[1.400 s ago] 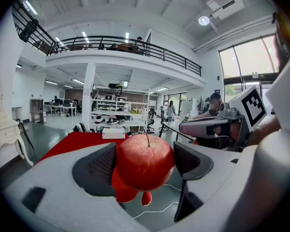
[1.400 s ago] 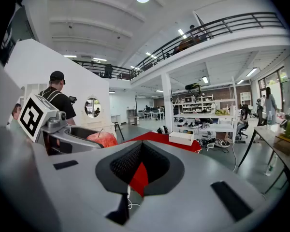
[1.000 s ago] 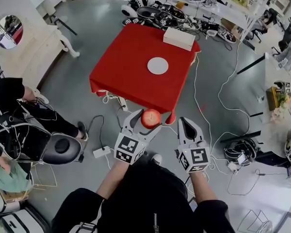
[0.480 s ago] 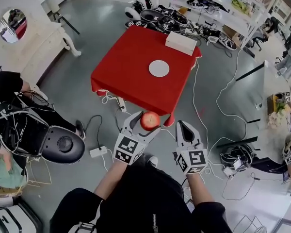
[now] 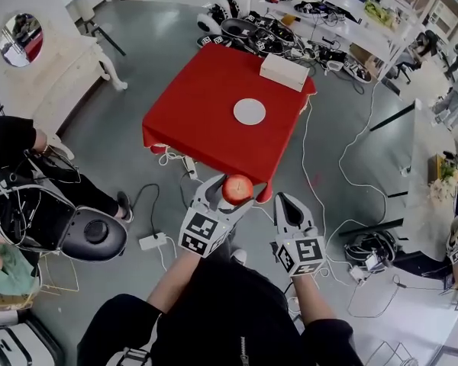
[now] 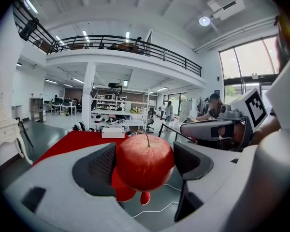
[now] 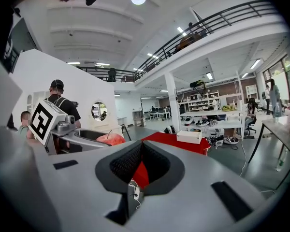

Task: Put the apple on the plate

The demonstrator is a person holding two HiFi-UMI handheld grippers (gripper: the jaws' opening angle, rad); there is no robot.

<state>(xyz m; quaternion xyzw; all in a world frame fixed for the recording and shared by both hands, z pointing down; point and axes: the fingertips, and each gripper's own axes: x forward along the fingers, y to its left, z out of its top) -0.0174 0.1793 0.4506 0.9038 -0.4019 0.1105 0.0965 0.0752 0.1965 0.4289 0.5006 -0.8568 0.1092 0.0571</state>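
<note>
My left gripper (image 5: 237,191) is shut on a red apple (image 5: 237,188), held over the grey floor just short of the red table's near corner. From the left gripper view the apple (image 6: 145,161) sits stem up between the two dark pads. A small white plate (image 5: 249,111) lies on the red tablecloth (image 5: 206,105), right of its centre. My right gripper (image 5: 282,203) hangs beside the left one, its jaws shut with nothing between them (image 7: 140,166). The right gripper view also catches the apple (image 7: 111,138) off to its left.
A white box (image 5: 283,71) rests at the table's far right corner. Cables and a power strip (image 5: 151,241) trail across the floor near the table. Cluttered shelves with shoes (image 5: 259,27) stand behind it. A seated person (image 5: 38,174) is at the left.
The table and plate have shifted slightly in the head view as I move. Both grippers keep their places, and the apple stays held.
</note>
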